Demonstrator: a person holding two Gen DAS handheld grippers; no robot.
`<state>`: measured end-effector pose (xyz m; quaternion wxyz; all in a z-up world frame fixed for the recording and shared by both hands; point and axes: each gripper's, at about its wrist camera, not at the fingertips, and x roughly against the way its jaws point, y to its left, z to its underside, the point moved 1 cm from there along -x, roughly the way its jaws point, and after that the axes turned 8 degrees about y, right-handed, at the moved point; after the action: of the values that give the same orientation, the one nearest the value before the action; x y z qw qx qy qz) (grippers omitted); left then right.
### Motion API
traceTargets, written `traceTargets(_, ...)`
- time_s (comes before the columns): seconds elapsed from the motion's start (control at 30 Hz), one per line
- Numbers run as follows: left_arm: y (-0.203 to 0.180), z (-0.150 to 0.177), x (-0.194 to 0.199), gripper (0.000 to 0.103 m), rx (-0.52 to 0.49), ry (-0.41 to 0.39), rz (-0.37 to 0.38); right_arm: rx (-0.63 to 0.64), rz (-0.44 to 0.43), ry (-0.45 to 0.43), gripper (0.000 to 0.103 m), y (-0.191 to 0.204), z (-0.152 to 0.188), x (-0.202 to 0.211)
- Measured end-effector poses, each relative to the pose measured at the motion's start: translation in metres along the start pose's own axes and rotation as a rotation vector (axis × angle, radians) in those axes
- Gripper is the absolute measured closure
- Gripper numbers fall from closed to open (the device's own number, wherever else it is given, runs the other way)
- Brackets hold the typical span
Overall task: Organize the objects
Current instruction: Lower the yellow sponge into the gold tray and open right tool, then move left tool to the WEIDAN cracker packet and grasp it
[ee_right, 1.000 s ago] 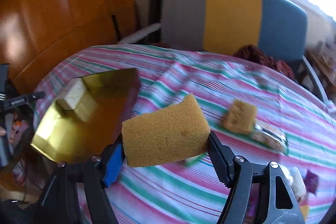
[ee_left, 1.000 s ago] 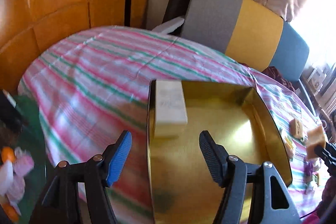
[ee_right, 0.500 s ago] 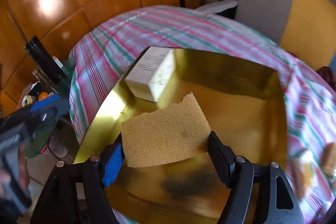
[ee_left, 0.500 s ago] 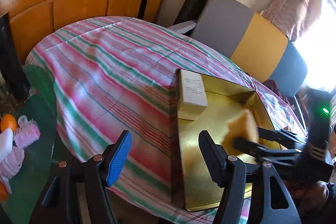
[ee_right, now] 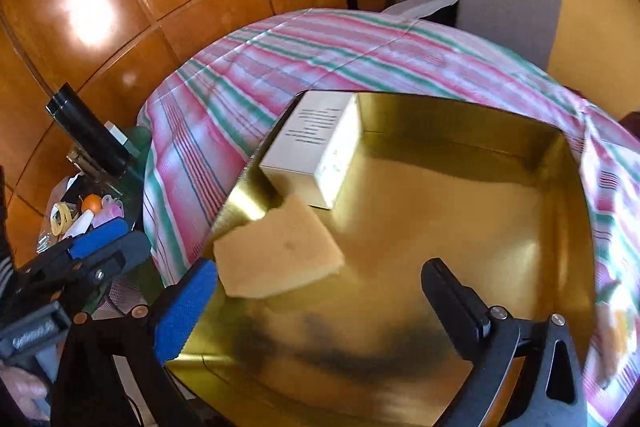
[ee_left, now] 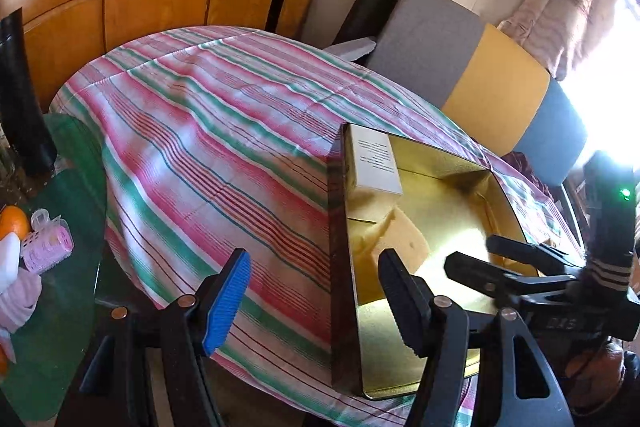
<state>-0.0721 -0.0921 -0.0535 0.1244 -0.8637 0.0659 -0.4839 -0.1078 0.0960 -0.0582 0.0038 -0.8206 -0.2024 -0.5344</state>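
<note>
right fingers [ee_right: 320, 311]: spread wide, nothing between them, hovering over the tin's floor. Also seen from the left camera [ee_left: 472, 259], reaching in from the right.
left fingers [ee_left: 316, 303]: apart too, empty, straddling the tin's near-left wall, blue pad [ee_left: 226, 301] out over the cloth.
sponge [ee_right: 280, 251]: yellow, loose inside the tin at its left side, just ahead of the right fingers and clear of both pads. Looks tilted and a bit blurry, so can't tell if it's lying flat. Its far corner sits right by the box.
box [ee_right: 316, 151]: white, printed text on top, tucked in the tin's far-left corner.
tin [ee_right: 500, 131]: shiny gold, square, shallow walls, on the surface near its edge.
surface [ee_left: 208, 131]: covered in a pink, green and white striped cloth.
chair [ee_left: 480, 79]: grey, yellow, blue panels, behind the surface.
</note>
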Motion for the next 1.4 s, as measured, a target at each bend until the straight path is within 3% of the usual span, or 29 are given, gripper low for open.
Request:
traceTargets(0.4, -0.037, 0.013, -0.002, 0.037, -0.089, 0.032, 0.022, -0.095, 0.089, -0.106, 0.000, -0.043, 0.040, 0.050)
traceTargets(0.97, -0.130, 0.019, -0.008, 0.037, -0.290, 0.072, 0.096, -0.274, 0.192, -0.207, 0.000, -0.124, 0.100, 0.112)
traceTargets(1.17, -0.186, 0.020, -0.004, 0.037, -0.408, 0.082, 0.171, -0.323, 0.292, -0.205, 0.000, -0.166, 0.128, 0.140)
traceTargets(1.4, -0.271, 0.028, -0.008, 0.037, -0.526, 0.161, 0.321, -0.454, 0.491, -0.241, 0.000, -0.245, 0.177, 0.200)
